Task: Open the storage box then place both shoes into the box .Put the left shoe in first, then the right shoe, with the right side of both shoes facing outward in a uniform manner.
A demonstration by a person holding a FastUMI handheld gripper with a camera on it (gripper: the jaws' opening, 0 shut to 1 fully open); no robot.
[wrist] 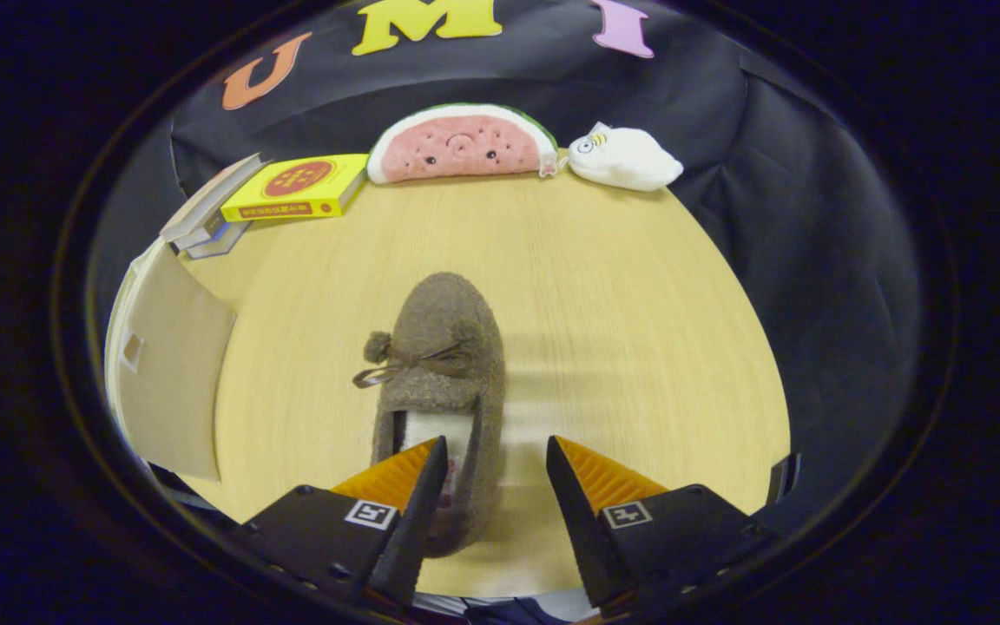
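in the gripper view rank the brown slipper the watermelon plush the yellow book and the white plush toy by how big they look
1. brown slipper, though it lies nearest, by the open fingers, so nearness inflates it.
2. watermelon plush.
3. yellow book and white plush toy look about alike; I would not rank them.

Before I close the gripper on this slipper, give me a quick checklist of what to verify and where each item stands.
1. Gripper open wide enough: ok, the fingers stand apart with nothing pressed between them.
2. Slipper centred between the fingers: not ok, its heel lies at the left finger, and bare table shows in most of the gap.
3. Slipper upright, toe pointing away: ok, the bow faces up.
4. Storage box open: cannot tell, its flat brown side shows to the left of the slipper.
5. Which shoe this is, left or right: cannot tell.
6. Books and plush toys clear of the slipper: ok, they lie far beyond it by the wall.
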